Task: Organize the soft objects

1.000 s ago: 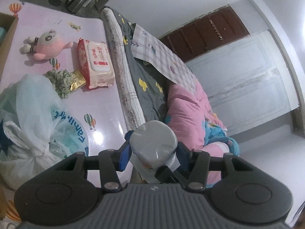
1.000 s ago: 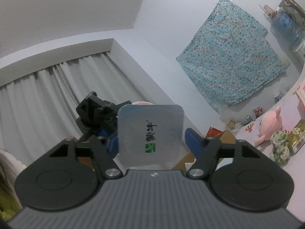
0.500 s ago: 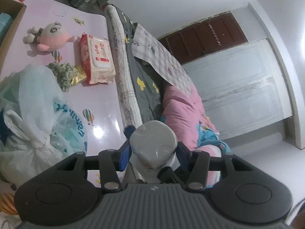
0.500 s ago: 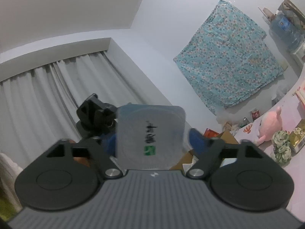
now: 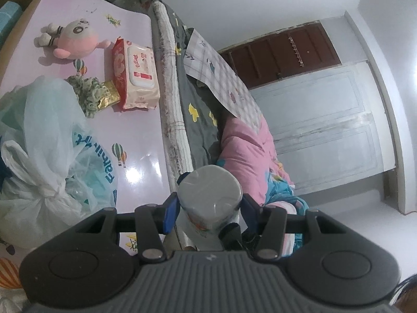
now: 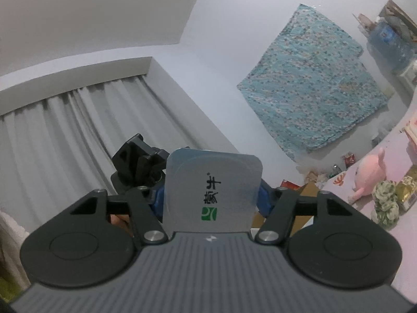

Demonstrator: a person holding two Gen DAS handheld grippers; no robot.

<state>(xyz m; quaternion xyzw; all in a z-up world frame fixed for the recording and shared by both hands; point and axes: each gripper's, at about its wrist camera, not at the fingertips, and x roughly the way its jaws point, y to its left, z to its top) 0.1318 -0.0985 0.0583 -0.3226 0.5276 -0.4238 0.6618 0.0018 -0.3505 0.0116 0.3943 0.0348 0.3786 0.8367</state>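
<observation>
Both grippers hold one sealed cup. In the left wrist view my left gripper (image 5: pixel 209 206) is shut on its grey rounded bottom end (image 5: pixel 209 190). In the right wrist view my right gripper (image 6: pixel 212 195) is shut on its silver foil-lidded end (image 6: pixel 212 185), with the left gripper's black body (image 6: pixel 138 156) behind it. On the pink mat (image 5: pixel 140 130) lie a pink plush toy (image 5: pixel 75 41), a wet-wipes pack (image 5: pixel 135 74), a green ruffled cloth (image 5: pixel 87 91) and a gold packet (image 5: pixel 108 97). The plush (image 6: pixel 368 174) and green cloth (image 6: pixel 385 203) also show at right in the right wrist view.
A tied white plastic bag (image 5: pixel 44 161) lies on the mat at left. A cardboard box edge (image 5: pixel 20 18) is at top left. A mattress with grey sheet (image 5: pixel 198 109) and pink quilt (image 5: pixel 247 146) borders the mat. Curtains (image 6: pixel 65 140) and a hung blue cloth (image 6: pixel 312 83) are on the walls.
The left wrist view has swung a little, so the mat objects sit further right and lower. In the right wrist view the cup lid wobbled, then steadied, and the scene shifted slightly.
</observation>
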